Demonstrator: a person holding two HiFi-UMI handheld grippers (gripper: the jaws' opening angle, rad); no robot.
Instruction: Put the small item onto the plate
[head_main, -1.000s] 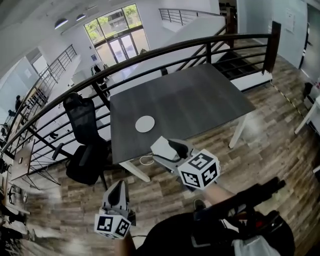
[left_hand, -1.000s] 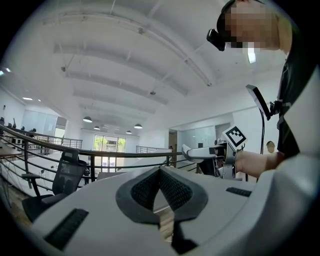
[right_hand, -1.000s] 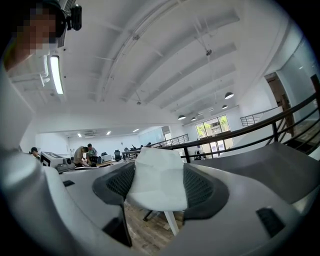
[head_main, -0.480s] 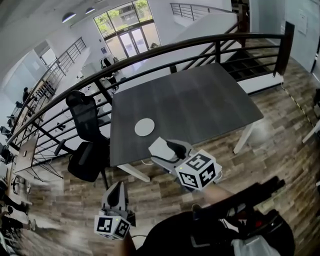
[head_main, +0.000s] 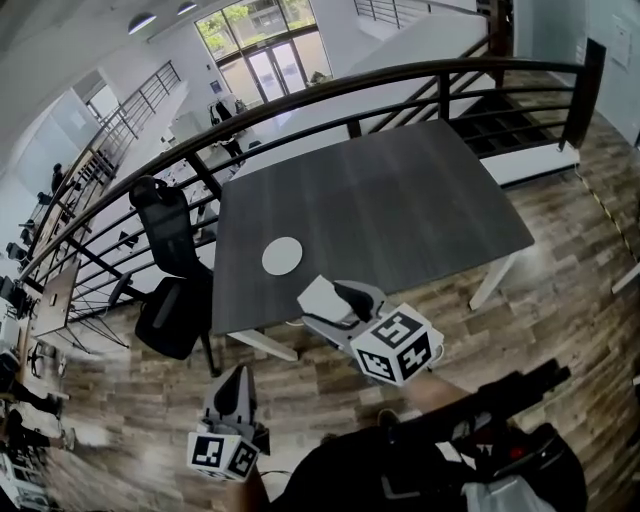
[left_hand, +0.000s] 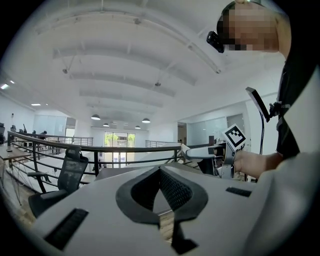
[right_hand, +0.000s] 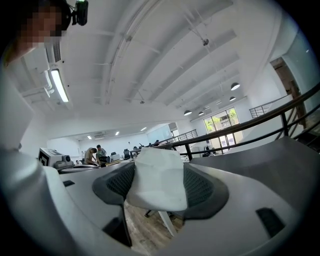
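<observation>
A round white plate (head_main: 282, 256) lies near the left front corner of the dark grey table (head_main: 400, 200). My right gripper (head_main: 335, 303) hangs over the floor just in front of the table's edge, short of the plate. It is shut on a small white item (head_main: 316, 296). In the right gripper view that white item (right_hand: 157, 180) fills the space between the dark pads. My left gripper (head_main: 237, 380) is lower left over the wooden floor, its jaws shut with nothing in them; its tips (left_hand: 161, 172) meet in the left gripper view.
A black office chair (head_main: 170, 270) stands at the table's left corner. A dark metal railing (head_main: 330, 95) runs behind the table. White table legs (head_main: 492, 280) reach down to the wooden floor (head_main: 560, 290). The person's hand and dark sleeve (head_main: 480, 400) are at the lower right.
The head view has shifted a little, so the table and plate sit slightly lower and further left. Both grippers keep their places, and the white item stays in the right gripper.
</observation>
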